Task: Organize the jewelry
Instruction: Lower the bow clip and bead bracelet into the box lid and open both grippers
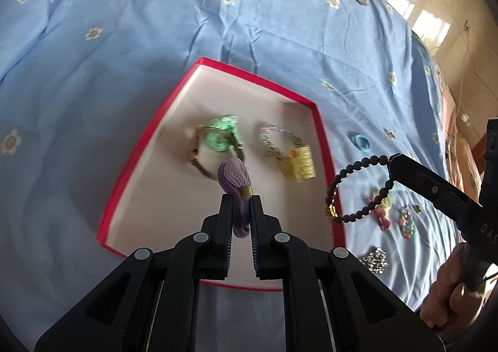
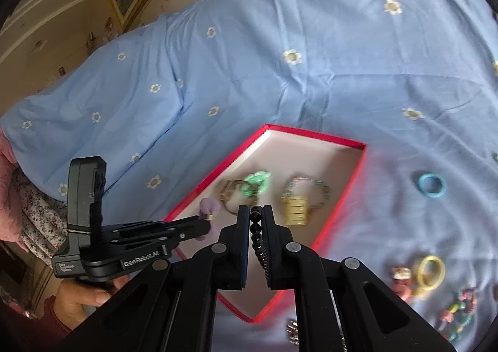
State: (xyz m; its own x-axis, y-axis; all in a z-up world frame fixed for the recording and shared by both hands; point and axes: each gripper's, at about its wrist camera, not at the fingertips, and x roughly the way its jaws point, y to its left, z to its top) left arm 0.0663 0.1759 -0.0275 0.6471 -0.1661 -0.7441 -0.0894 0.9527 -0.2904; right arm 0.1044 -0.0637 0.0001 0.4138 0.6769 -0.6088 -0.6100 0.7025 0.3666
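A purple hair tie (image 1: 234, 177) is pinched at its gold band in the left gripper (image 1: 241, 196), hanging over the near edge of the red-rimmed box (image 1: 130, 162), presumably so it can be let go inside. The dark beaded bracelet (image 1: 358, 190) dangles from the right gripper (image 2: 256, 211), whose jaws are clamped on a few beads, just beyond the box's right edge. Already lying inside are a green ring-shaped piece (image 1: 222, 134), a gold cuff (image 1: 303, 165) and a pale beaded chain (image 1: 277, 137). On the blue bedsheet (image 1: 124, 40), beside the box's right edge, wait a blue ring (image 1: 361, 141), small colourful charms (image 1: 393, 218) and a rhinestone piece (image 1: 375, 258).
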